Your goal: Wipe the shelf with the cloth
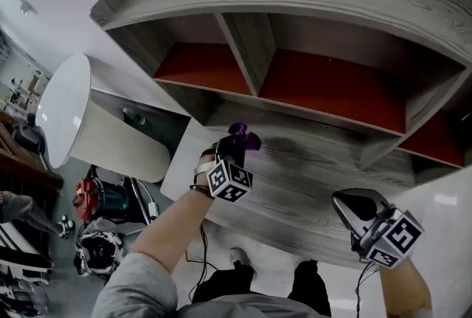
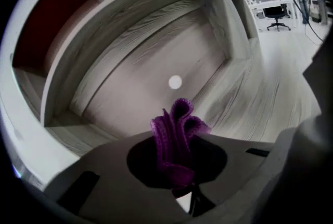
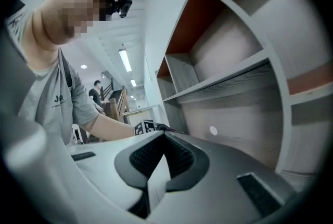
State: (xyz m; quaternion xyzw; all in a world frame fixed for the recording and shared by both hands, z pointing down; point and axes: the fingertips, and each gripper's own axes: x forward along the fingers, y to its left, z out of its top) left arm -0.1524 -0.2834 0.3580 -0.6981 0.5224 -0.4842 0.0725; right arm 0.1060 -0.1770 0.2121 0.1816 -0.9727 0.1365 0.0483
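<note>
A grey wood-grain shelf unit [image 1: 317, 176] with red back panels fills the middle of the head view. My left gripper [image 1: 237, 143] is shut on a bunched purple cloth [image 1: 244, 136] over the left end of the lower shelf board. In the left gripper view the cloth [image 2: 177, 134] sticks up from the closed jaws, with the shelf's back panel [image 2: 140, 72] beyond it. I cannot tell whether the cloth touches the wood. My right gripper [image 1: 346, 204] hovers at the board's front right edge, shut and holding nothing [image 3: 161, 160].
A white round-topped stand [image 1: 66, 110] is to the left of the shelf. Red tools [image 1: 92, 198] and cables lie on the floor below it. An upright divider [image 1: 251, 51] splits the upper compartments. A black office chair [image 2: 277, 12] stands far off.
</note>
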